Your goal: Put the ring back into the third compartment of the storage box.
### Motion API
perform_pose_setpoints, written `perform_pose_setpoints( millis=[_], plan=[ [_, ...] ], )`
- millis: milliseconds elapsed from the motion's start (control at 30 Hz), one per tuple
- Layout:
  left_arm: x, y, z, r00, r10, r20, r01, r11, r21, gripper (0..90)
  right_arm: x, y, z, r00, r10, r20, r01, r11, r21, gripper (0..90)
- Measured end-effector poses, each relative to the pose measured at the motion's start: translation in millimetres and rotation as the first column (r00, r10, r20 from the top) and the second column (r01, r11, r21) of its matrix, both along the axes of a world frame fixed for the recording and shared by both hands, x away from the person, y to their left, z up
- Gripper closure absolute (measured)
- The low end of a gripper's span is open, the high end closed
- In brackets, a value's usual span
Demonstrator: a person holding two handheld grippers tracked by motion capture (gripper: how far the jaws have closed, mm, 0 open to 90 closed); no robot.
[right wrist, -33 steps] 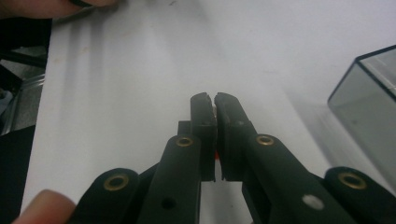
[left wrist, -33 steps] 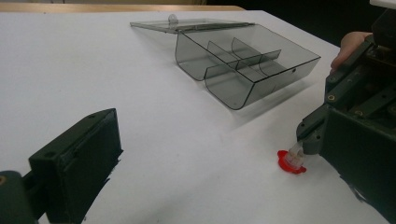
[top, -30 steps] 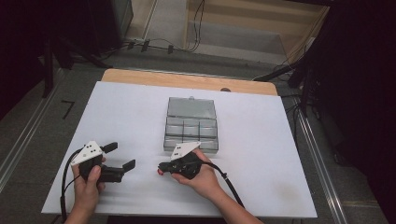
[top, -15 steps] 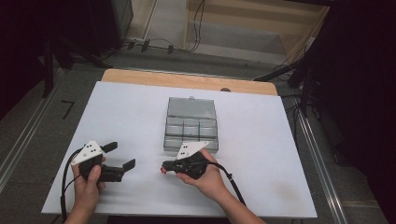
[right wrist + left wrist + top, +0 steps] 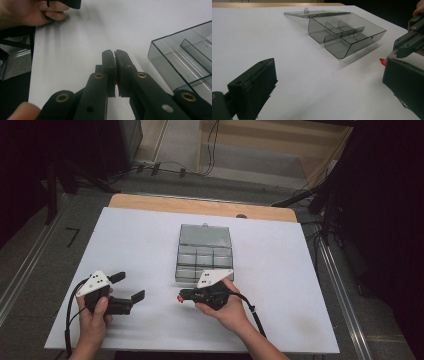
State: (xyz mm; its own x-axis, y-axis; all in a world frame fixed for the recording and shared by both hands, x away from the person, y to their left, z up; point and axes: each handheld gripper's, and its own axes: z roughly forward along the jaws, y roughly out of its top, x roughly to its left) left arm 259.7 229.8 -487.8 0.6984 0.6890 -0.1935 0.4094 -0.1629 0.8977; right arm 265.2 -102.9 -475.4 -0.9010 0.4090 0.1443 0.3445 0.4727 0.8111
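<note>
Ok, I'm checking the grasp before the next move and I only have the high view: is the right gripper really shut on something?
Observer: Yes. In the right gripper view the right gripper has its fingers pressed together, with a sliver of a small red thing pinched between them.
Operator: Does it stick out the front?
Observer: In the left gripper view, a red tip pokes out just past the fingertips.
Operator: And is the box ready for it?
Observer: The left gripper view looks in from the side at the clear box. Its compartments look empty, and its lid lies open and flat behind it.
</note>
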Motion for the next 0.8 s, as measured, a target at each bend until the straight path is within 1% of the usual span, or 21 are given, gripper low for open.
perform_pose_setpoints(
  millis=[267,433,800],
  plan=[
    [0.0,0.4,0.1,1.0000,0.002,0.001,-0.002,1.0000,0.003,0.0,4.3,-8.4,4.2,0.9997,-0.020,0.014,0.020,1.000,0.020,84.8],
    [0.1,0.2,-0.1,1.0000,0.000,0.002,0.000,1.0000,0.004,0.0,6.5,-14.7,8.0,0.9993,-0.035,0.014,0.034,0.999,0.039,84.8],
    [0.0,0.1,-0.1,1.0000,-0.003,0.001,0.003,1.0000,0.004,0.0,10.6,-25.7,13.1,0.9978,-0.063,0.023,0.062,0.997,0.049,84.8]
  ],
)
